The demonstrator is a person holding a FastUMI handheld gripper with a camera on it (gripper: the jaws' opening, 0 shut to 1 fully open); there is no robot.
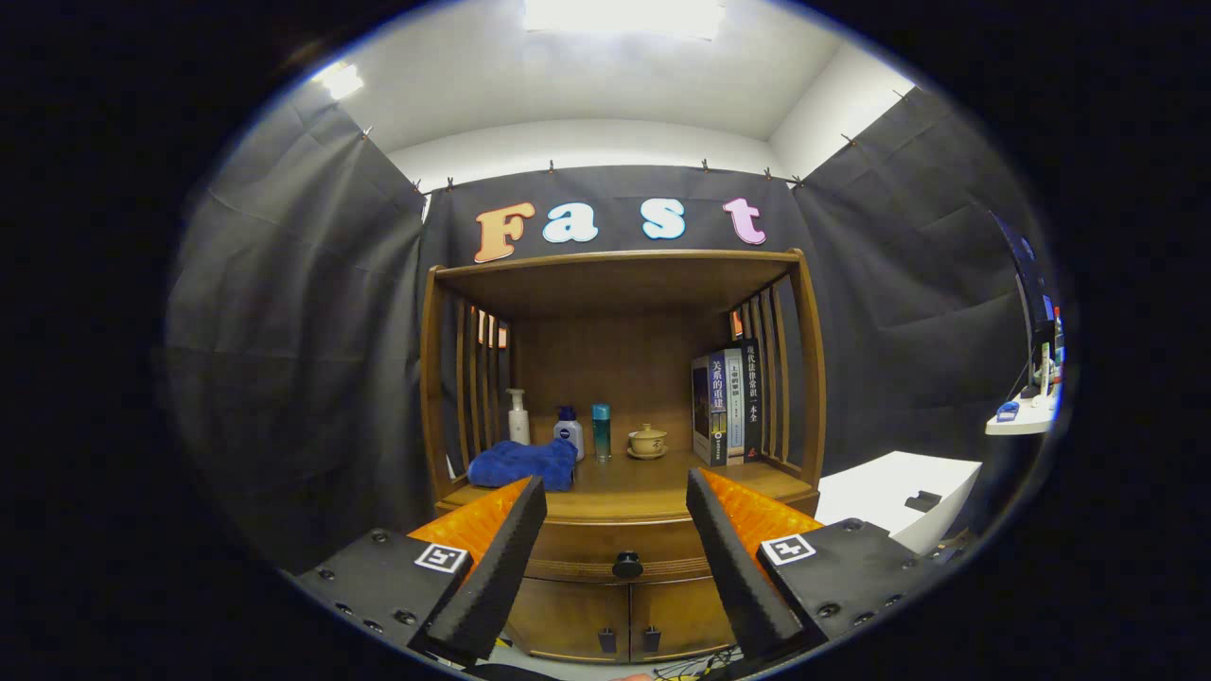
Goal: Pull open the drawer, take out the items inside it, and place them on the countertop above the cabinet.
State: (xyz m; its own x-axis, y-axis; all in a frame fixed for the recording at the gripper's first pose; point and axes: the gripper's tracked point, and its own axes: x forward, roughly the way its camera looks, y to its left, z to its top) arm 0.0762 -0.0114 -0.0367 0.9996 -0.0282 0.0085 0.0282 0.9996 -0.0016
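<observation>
— Where was your tool?
— My tool (616, 515) hung before the cabinet (620, 454), fingers spread wide, gripping nothing.
— And the drawer?
— The drawer (615, 550) sat closed under the counter (624, 487), its knob (626, 565) between my fingers, beyond them. A towel (523, 463), bottles, a cup (648, 440) and books (727, 407) stood on the counter.

The tool (617, 497) is hovering wide open, framing the closed drawer's black knob (626, 565) at 6 o'clock below the tabletop (634, 497).

drawer (620, 551) contents hidden — front shut, cabinet (620, 615) base cut off
</observation>
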